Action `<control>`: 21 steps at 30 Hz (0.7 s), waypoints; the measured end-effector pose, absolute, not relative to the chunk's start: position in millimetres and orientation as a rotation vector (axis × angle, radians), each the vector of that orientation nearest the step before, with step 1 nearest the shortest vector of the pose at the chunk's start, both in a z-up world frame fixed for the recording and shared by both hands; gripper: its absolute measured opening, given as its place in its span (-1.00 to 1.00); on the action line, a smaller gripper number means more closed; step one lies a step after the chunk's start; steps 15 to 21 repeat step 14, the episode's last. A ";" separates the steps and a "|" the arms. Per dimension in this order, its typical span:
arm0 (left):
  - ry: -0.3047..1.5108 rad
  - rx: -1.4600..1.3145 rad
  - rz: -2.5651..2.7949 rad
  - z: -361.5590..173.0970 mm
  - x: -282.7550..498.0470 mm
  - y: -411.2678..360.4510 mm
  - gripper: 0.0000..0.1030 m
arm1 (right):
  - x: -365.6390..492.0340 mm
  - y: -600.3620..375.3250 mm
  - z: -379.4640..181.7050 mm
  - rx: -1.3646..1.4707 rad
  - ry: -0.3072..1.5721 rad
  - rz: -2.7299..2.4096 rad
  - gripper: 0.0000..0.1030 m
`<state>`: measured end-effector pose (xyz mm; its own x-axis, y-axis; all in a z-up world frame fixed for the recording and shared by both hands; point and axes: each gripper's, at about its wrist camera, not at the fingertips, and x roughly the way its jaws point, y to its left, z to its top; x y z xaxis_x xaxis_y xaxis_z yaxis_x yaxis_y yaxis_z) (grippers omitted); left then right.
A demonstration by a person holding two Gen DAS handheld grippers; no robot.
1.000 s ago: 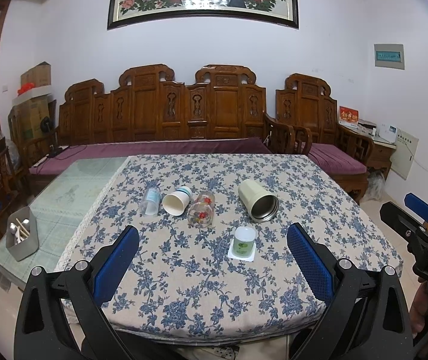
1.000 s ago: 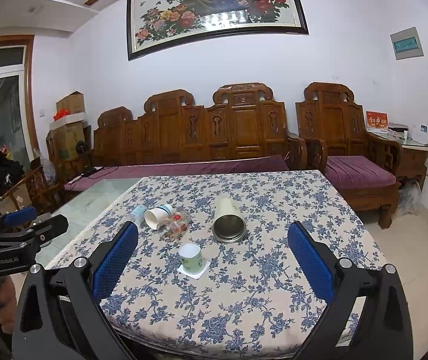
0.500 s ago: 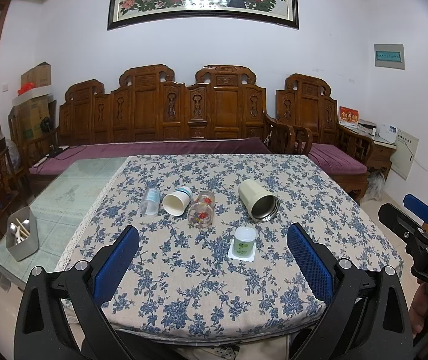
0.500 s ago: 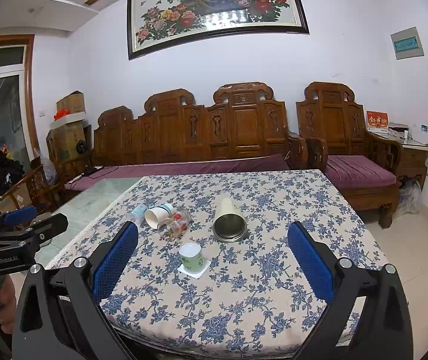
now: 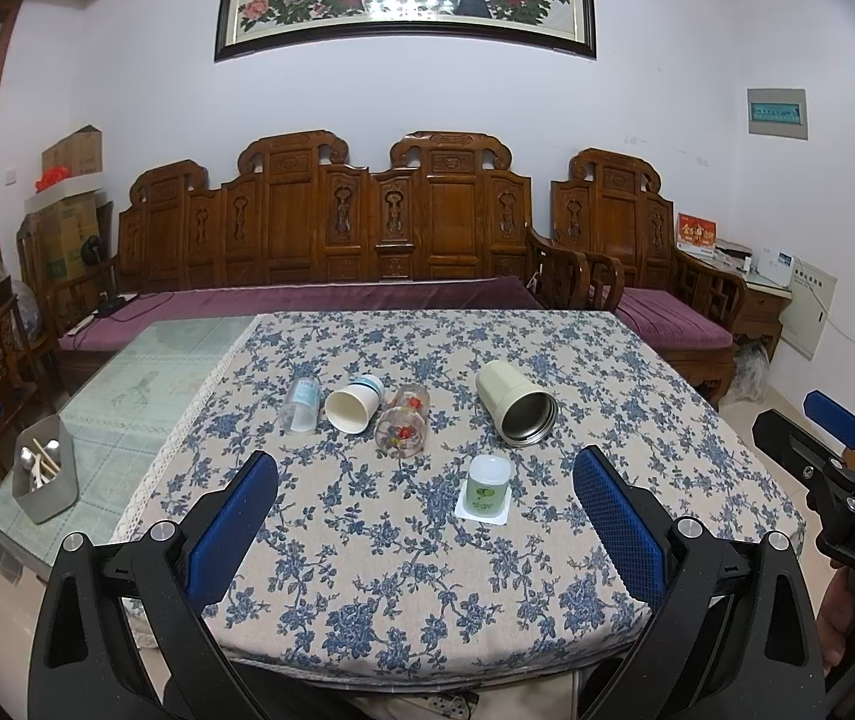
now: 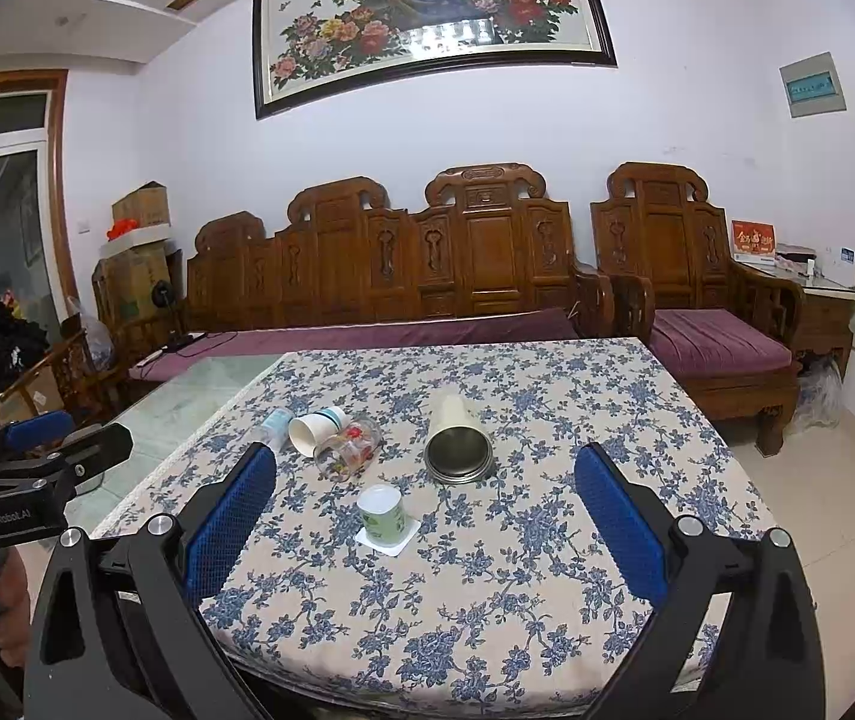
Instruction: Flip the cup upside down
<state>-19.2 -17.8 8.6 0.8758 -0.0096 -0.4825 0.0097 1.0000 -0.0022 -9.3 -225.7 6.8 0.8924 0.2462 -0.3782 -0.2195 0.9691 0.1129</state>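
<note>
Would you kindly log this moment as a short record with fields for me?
surface: table with blue floral cloth
lying on side: clear plastic cup, paper cup, flowered glass, steel-lined cream tumbler
already inverted: small green-label cup
left gripper: open, empty, short of the cups
right gripper: open, empty

Both tongs, left (image 5: pixel 425 501) and right (image 6: pixel 425 501), are built of black plastic, fitted with blue textured pads (image 5: pixel 619 525) and silver screws (image 5: pixel 689 526).
</note>
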 end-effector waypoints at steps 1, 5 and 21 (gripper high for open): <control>0.503 0.001 -0.009 8.6 -19.1 -17.9 0.84 | -9.3 -225.7 6.8 0.068 0.402 0.242 0.95; 0.504 0.000 -0.009 8.8 -19.2 -18.2 0.84 | -9.0 -225.5 5.8 0.067 0.400 0.242 0.95; 0.500 0.004 -0.004 10.5 -18.9 -18.9 0.84 | -9.0 -225.7 5.9 0.068 0.400 0.242 0.95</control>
